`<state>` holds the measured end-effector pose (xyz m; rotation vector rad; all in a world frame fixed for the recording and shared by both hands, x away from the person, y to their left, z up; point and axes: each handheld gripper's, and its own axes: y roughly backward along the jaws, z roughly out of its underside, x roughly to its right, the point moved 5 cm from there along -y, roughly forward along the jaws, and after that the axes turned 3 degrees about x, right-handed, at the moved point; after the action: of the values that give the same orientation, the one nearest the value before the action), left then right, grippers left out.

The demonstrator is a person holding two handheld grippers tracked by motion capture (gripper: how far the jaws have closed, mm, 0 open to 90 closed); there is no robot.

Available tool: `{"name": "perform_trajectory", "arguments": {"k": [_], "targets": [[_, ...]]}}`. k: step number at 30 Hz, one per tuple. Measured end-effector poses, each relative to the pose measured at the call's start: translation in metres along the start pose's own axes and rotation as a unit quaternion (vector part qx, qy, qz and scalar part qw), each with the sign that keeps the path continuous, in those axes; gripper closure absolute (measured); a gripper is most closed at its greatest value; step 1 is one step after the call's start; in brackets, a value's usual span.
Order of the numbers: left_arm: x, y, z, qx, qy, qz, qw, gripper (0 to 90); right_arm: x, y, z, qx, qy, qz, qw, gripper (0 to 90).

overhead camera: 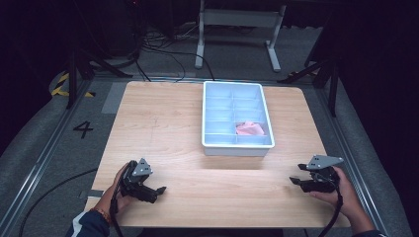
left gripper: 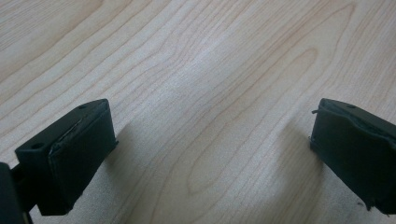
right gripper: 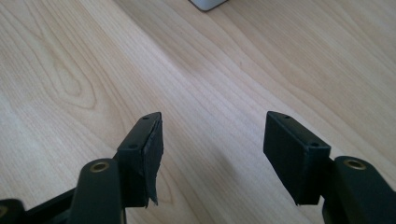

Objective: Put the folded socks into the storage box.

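A pale blue divided tray [overhead camera: 237, 144] stands at the far middle of the wooden table [overhead camera: 163, 128]. A pink cloth [overhead camera: 249, 129] lies in its near right compartment. My left gripper [overhead camera: 157, 191] rests low over the table's near left part, held by a hand, jaws wide apart with only bare wood between them [left gripper: 212, 140]. My right gripper [overhead camera: 295, 179] sits at the near right, pointing left, open and empty over bare wood [right gripper: 212, 140]. Both grippers are well short of the tray.
A white corner of the tray [right gripper: 208, 3] shows at the top of the right gripper view. Behind the table stand a white frame [overhead camera: 237, 29] and loose cables on the floor. Dark tripod legs [overhead camera: 326, 74] flank the table. A metal rail [overhead camera: 44, 148] runs along the left.
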<state>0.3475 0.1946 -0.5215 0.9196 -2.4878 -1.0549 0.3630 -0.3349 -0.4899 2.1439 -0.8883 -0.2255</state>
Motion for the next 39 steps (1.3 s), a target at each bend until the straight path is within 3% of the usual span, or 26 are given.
{"name": "perform_trajectory", "arguments": {"k": [9, 15, 18, 22, 39], "targets": [[0.000, 0.000, 0.000, 0.000, 0.000, 0.000, 1.0000, 0.2, -0.001, -0.002, 0.024, 0.006, -0.020, -0.009, 0.9998, 38.0], [0.000, 0.000, 0.000, 0.000, 0.000, 0.000, 1.0000, 0.2, 0.000, 0.001, 0.037, 0.041, -0.060, -0.029, 0.9969, 35.4], [0.000, 0.000, 0.000, 0.000, 0.000, 0.000, 1.0000, 0.2, 0.000, 0.002, 0.044, 0.068, -0.069, -0.025, 0.9949, 34.2], [0.000, 0.000, 0.000, 0.000, 0.000, 0.001, 1.0000, 0.1, 0.000, 0.003, 0.047, 0.079, -0.077, -0.016, 0.9938, 33.0], [0.000, 0.000, 0.000, 0.000, 0.000, 0.000, 1.0000, 0.1, 0.002, 0.003, 0.048, 0.075, -0.089, -0.002, 0.9932, 28.9]]}}
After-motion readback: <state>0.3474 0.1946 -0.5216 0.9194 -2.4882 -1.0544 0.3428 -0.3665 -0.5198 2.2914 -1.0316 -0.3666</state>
